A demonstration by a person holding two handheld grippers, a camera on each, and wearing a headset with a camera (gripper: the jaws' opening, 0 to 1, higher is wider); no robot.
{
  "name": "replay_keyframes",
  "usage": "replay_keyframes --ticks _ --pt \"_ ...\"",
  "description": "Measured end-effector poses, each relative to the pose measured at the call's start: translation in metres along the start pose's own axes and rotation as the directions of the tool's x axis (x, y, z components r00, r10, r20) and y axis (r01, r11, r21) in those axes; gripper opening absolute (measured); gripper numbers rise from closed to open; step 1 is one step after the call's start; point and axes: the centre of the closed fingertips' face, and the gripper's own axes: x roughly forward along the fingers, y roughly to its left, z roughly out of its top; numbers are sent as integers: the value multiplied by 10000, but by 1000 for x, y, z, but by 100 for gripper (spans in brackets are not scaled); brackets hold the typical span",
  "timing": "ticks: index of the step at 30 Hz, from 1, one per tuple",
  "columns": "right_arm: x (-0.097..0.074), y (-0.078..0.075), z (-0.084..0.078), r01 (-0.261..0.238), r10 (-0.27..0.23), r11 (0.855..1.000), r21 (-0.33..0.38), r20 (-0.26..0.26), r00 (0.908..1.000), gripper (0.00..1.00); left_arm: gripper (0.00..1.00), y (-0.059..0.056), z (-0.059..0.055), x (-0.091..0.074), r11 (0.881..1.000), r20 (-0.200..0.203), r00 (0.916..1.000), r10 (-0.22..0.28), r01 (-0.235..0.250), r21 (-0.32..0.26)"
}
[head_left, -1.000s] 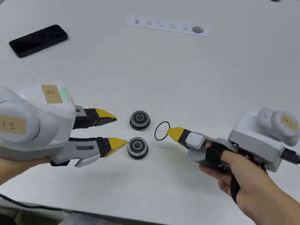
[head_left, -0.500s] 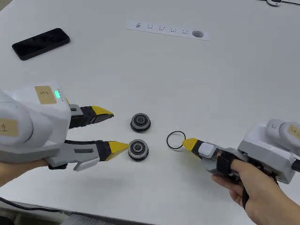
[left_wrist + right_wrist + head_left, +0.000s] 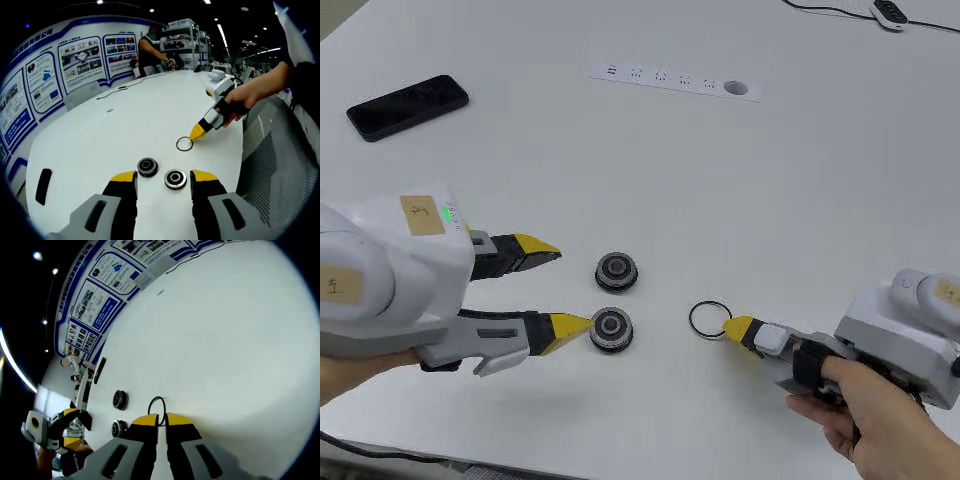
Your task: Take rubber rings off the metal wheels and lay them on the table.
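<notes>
Your right gripper (image 3: 741, 328), its jaws pressed together on the near edge of the rubber ring (image 3: 710, 319), has dragged it further right than before. The ring now lies flat on the table (image 3: 740, 180), well apart from both metal wheels (image 3: 611, 329), so I judge this one nearly done. Your left gripper (image 3: 570, 287) stays spread beside the wheels.

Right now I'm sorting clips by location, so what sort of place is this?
Probably a lab or showroom-style workspace, not a home: a long white table with a power strip, illustrated poster panels along the wall, and a shelving rack at the far end.
</notes>
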Motion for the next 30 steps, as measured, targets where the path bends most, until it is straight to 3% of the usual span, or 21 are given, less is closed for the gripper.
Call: replay_keyframes --ticks 10,15,16,19,21,24,30 --pt "-4 -3 5 101 -98 9999 -123 248 9996 10 44 0 3 -3 9999 19 10000 21 -22 120" --pt "-6 -6 5 245 -235 9982 -548 190 9995 11 43 2 3 -4 9999 35 10000 83 -83 144" --pt "-7 -7 5 322 -307 9965 -771 207 9993 12 43 2 4 -4 9998 43 10000 84 -84 152" --pt "-7 -11 7 672 -643 9719 -2255 202 9977 13 43 0 2 -4 9998 -72 10000 53 -52 211" --pt "-7 -9 6 656 -637 9691 -2377 156 9978 13 43 -1 1 -4 9997 -115 9999 43 -41 226" --pt "-7 -9 7 739 -727 9431 -3242 160 9972 16 43 -2 0 -6 9999 -88 9999 64 -63 158" --pt "-7 -7 7 629 -605 9538 -2939 171 9980 18 43 0 -3 -7 9998 -152 9998 109 -106 171"
